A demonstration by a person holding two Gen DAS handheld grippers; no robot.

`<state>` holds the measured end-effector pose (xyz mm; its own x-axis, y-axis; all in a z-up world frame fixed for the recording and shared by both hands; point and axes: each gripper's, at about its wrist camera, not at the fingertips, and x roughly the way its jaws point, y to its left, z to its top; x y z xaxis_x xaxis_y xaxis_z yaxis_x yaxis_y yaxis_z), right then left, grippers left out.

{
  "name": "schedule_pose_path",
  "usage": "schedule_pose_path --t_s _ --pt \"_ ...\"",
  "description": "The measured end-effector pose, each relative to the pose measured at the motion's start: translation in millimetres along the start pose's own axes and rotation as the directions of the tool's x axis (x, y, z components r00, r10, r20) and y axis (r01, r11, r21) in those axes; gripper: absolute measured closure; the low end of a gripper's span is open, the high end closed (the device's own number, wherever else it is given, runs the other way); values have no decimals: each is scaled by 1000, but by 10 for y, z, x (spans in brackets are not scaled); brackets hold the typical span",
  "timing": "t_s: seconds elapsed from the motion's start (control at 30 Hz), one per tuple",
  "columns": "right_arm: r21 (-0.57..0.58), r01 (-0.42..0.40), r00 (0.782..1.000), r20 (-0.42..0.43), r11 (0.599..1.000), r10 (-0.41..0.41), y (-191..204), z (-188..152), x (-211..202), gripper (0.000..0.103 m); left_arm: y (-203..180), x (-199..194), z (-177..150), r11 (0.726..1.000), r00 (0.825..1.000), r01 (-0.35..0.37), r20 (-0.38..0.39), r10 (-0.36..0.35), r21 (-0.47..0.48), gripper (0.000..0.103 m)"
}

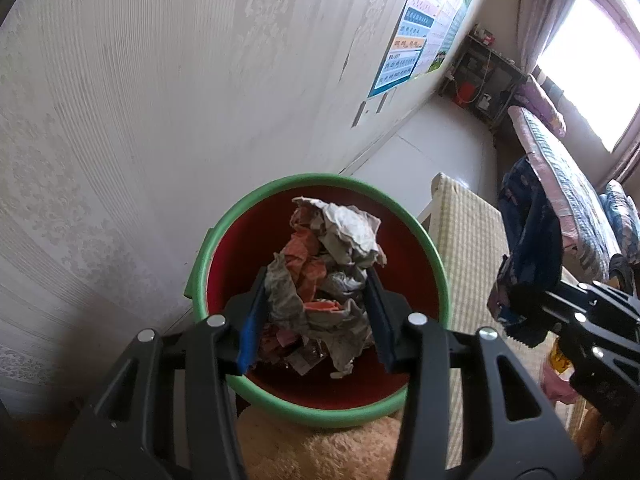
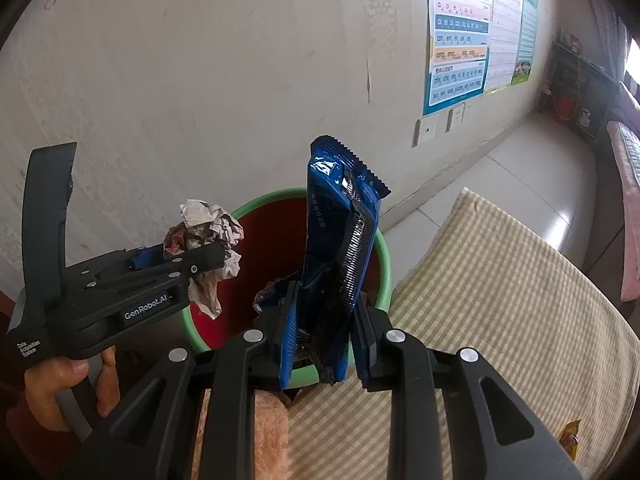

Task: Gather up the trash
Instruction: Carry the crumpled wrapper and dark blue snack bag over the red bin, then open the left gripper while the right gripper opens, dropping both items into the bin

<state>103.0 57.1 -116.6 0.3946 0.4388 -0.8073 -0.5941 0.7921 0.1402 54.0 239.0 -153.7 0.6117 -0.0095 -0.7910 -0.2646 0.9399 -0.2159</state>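
A red bin with a green rim (image 1: pixel 256 196) (image 2: pixel 384 264) stands by the wall. My left gripper (image 1: pixel 316 292) (image 2: pixel 200 256) is shut on a crumpled wad of grey and orange paper (image 1: pixel 332 252) (image 2: pixel 208 220), held right over the bin's mouth. My right gripper (image 2: pixel 326 316) (image 1: pixel 520 300) is shut on a blue snack wrapper (image 2: pixel 340 216) (image 1: pixel 528 220) that sticks up from the jaws, at the bin's near right rim. Some scraps (image 1: pixel 296 356) lie at the bottom of the bin.
A cushion with a beige check cover (image 2: pixel 500 300) (image 1: pixel 468 240) lies to the right of the bin. A tan fuzzy surface (image 1: pixel 320 452) is below the grippers. A hand (image 2: pixel 52 392) holds the left gripper's handle. A small yellow wrapper (image 2: pixel 570 440) lies on the cushion.
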Motion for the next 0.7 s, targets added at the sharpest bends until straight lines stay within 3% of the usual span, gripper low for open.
schedule_pose_path --t_s 0.43,0.57,0.7 --pt "-13 0 1000 -15 1000 0 22 13 87 72 -32 98 30 1000 1000 -9 -19 9 -4 59" --pt "-14 6 1000 -11 1000 -6 17 14 96 62 -34 128 36 1000 1000 -14 -25 14 -3 57" --pt "-10 13 1000 -4 1000 -13 4 17 92 58 -27 158 42 999 999 -31 -23 31 -7 39"
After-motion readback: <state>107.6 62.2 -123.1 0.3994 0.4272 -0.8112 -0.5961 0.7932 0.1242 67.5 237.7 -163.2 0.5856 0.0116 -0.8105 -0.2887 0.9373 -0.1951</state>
